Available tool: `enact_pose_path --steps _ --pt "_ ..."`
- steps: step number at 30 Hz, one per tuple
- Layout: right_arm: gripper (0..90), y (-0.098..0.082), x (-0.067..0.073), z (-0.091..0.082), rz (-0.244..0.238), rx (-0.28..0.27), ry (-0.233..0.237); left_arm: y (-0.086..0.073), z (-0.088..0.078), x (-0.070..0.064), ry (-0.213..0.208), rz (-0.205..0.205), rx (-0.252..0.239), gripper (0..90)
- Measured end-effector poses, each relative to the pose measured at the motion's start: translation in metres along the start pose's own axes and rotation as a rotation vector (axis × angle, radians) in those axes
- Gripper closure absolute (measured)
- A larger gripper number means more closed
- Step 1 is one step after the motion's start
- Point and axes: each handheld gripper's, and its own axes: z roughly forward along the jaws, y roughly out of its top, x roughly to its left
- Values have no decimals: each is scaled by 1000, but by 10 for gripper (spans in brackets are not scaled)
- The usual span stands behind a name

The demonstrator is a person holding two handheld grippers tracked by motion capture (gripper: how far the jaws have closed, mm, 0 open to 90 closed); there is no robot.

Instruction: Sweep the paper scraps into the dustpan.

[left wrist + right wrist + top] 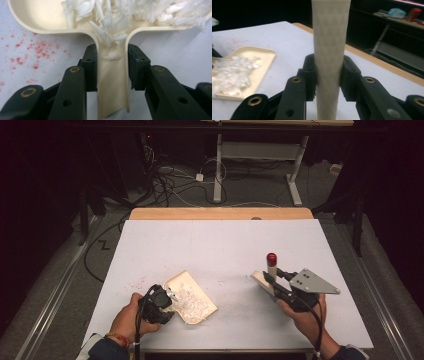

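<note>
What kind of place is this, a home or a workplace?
Probably a lab or workshop, not a home: a white-covered table in a dark room, loose cables on the floor, and another height-adjustable desk behind.

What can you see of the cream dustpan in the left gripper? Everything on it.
The dustpan is a cream, smooth, plastic-looking tray with a raised rim, rounded corners and a narrow channel-shaped handle. It lies flat on the white table cover, near the front left. A pile of white shreds sits in the pan and spills into the handle's mouth. The left gripper is shut on the handle, one pad on each side. Red specks dot the cover beside it.
</note>
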Motion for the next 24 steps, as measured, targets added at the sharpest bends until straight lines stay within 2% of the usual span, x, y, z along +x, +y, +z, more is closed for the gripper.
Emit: enact_pose_path --steps 5,9,13,15,19,24 --pt "706 11 28 24 -11 -13 107 1 0 0 1 -2 1 625" --pt "707 21 49 27 -33 -14 198 0 0 -1 0 -4 -2 626" --pt "709 27 56 23 14 -12 280 0 0 -1 0 -6 0 626" --pt "709 28 62 24 15 -8 311 0 0 0 -2 -7 0 626" --pt "708 30 69 32 6 -26 334 0 0 -1 0 -11 -4 626" --pt "708 36 69 35 -17 -89 405 -1 0 0 -8 -13 -8 626"
